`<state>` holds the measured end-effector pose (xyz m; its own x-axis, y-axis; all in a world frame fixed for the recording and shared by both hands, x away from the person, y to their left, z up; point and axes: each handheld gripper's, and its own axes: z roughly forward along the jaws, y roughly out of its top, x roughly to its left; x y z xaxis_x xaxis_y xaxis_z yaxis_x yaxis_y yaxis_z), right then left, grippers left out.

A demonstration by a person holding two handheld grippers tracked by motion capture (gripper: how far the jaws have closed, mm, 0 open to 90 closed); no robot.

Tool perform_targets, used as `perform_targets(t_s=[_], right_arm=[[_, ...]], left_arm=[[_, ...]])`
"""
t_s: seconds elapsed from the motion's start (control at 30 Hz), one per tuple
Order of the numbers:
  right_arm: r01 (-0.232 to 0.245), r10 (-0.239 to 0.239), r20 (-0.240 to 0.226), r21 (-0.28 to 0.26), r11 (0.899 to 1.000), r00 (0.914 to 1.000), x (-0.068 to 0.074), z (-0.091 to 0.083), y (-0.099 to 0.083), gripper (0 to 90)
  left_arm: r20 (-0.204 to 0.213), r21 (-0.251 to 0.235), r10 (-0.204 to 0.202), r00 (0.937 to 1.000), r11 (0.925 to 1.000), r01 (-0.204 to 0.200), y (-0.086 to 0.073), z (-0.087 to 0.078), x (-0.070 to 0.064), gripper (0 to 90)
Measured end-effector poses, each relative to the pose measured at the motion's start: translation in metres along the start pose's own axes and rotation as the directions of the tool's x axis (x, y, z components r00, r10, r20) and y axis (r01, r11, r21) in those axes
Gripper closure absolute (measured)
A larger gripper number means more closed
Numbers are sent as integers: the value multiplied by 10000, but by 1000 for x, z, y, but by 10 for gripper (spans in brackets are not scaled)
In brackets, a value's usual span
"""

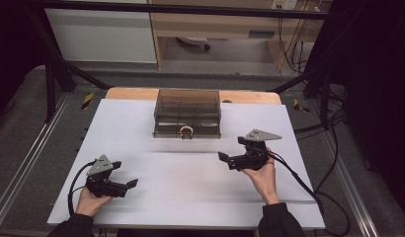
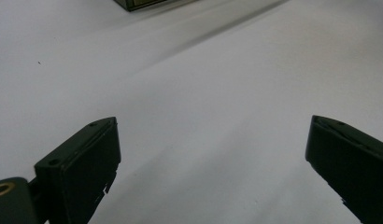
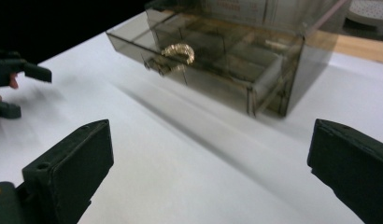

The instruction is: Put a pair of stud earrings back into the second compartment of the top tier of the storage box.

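Both tongs, left (image 1: pixel 133 183) and right (image 1: pixel 221 156), are being held wide open over the counter (image 1: pixel 190 197), near the smoky drawer box (image 1: pixel 187 112), gripping nothing.

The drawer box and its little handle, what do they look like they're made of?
The drawer box looks like smoke-tinted clear plastic, glossy: its dividers show through the walls. Its handle looks like gold-coloured metal with a shine, though plated plastic is possible. The table surface under it is matte white, perhaps laminate or paper.
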<state>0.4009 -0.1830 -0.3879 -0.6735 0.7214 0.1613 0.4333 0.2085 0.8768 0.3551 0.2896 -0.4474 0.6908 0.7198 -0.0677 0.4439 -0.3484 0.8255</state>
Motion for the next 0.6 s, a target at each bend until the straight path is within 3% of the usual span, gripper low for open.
perform_targets(t_s=[0.6], right_arm=[[-118, 122, -171, 228, 9997, 9998, -29, -35, -73, 4]], left_arm=[[-11, 35, 31, 10000, 10000, -31, 0, 0, -1, 31]])
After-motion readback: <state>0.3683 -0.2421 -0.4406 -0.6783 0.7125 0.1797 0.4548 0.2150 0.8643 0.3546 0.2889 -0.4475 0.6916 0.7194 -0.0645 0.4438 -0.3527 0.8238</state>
